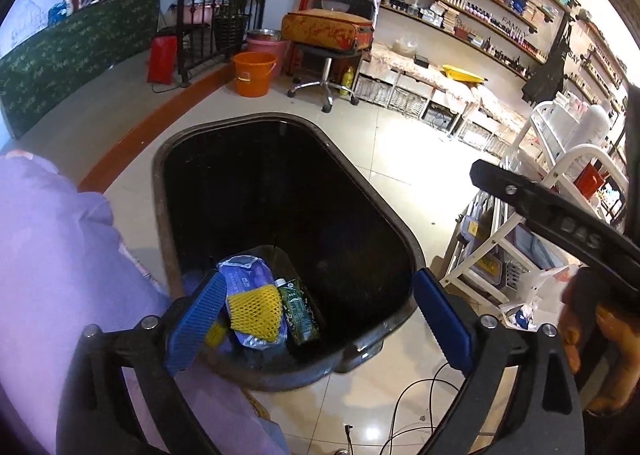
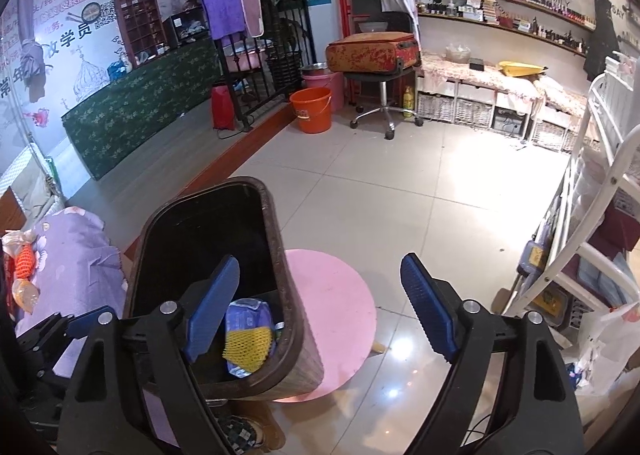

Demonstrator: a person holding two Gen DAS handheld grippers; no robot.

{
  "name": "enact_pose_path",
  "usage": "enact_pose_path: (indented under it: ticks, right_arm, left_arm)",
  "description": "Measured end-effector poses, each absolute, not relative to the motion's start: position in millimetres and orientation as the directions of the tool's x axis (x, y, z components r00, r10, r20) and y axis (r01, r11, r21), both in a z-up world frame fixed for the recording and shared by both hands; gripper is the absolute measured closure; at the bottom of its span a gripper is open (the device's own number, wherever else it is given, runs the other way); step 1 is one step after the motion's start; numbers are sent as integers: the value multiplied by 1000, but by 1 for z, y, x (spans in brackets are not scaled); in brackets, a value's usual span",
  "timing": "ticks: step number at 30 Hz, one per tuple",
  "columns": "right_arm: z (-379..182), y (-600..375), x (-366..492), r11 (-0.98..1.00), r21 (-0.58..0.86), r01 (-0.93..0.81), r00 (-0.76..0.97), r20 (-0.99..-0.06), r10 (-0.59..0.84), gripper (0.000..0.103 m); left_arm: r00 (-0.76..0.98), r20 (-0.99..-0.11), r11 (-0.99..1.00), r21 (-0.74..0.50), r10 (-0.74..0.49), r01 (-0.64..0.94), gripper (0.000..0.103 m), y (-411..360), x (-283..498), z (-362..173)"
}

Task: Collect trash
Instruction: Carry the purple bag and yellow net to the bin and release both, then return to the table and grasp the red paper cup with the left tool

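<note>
A dark bin point(image 1: 280, 117) stands on the floor right under my left gripper point(image 1: 320, 279), which is open with nothing between its blue pads. Inside the bin lie a yellow foam net point(image 1: 254, 309), a blue-white wrapper point(image 1: 244, 271) and a green carton point(image 1: 300, 315). My right gripper point(image 2: 320, 261) is open and empty too, hovering over the bin's point(image 2: 276, 239) right rim. From there the yellow net point(image 2: 246, 343) and the wrapper point(image 2: 246, 313) show at the bottom. An orange foam net point(image 2: 25, 261) and clear wrappers lie on the purple cloth point(image 2: 76, 255) at the left.
A pink round stool point(image 2: 332, 307) stands against the bin's right side. A white rack point(image 2: 600, 215) and a white plastic bag point(image 2: 608, 347) fill the right. Cables point(image 1: 420, 407) trail on the tiles near me. An orange bucket point(image 2: 312, 109) and a wheeled stool stand at the back.
</note>
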State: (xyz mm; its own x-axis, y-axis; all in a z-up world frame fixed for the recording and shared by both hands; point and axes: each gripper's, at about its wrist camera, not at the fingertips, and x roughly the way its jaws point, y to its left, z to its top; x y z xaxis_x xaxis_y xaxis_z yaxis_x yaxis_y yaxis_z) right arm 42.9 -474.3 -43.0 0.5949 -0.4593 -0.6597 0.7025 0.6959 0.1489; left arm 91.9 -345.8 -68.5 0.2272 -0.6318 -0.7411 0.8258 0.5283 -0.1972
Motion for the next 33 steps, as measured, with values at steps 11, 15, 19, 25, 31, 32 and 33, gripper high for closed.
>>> enact_pose_path:
  ticks: [11, 15, 19, 25, 31, 32, 33]
  right_arm:
    - [-53, -439, 88, 813, 160, 560, 646, -698, -308, 20]
    - [-55, -412, 110, 863, 157, 481, 664, -708, -242, 20]
    - [-55, -385, 131, 904, 165, 394, 679, -715, -166, 20]
    - [-55, -335, 167, 960, 169, 225, 687, -726, -33, 20]
    - [-54, -288, 195, 983, 164, 87, 672, -738, 64, 20]
    - [-53, -278, 199, 985, 160, 61, 669, -739, 78, 20]
    - [-51, -272, 203, 987, 155, 38, 667, -739, 90, 20]
  left_arm:
    - [340, -723, 632, -170, -602, 756, 6, -281, 94, -49]
    - [395, -722, 684, -146, -568, 715, 6, -254, 100, -45]
    - [446, -721, 733, -126, -530, 668, 6, -225, 107, -40]
    - [513, -738, 822, -99, -439, 561, 6, -165, 124, -39]
    - [571, -741, 893, -86, -354, 442, 6, -98, 157, -23]
    - [572, -744, 901, -94, -346, 424, 6, -88, 165, -20]
    - [569, -749, 908, -104, -339, 405, 6, -77, 174, -18]
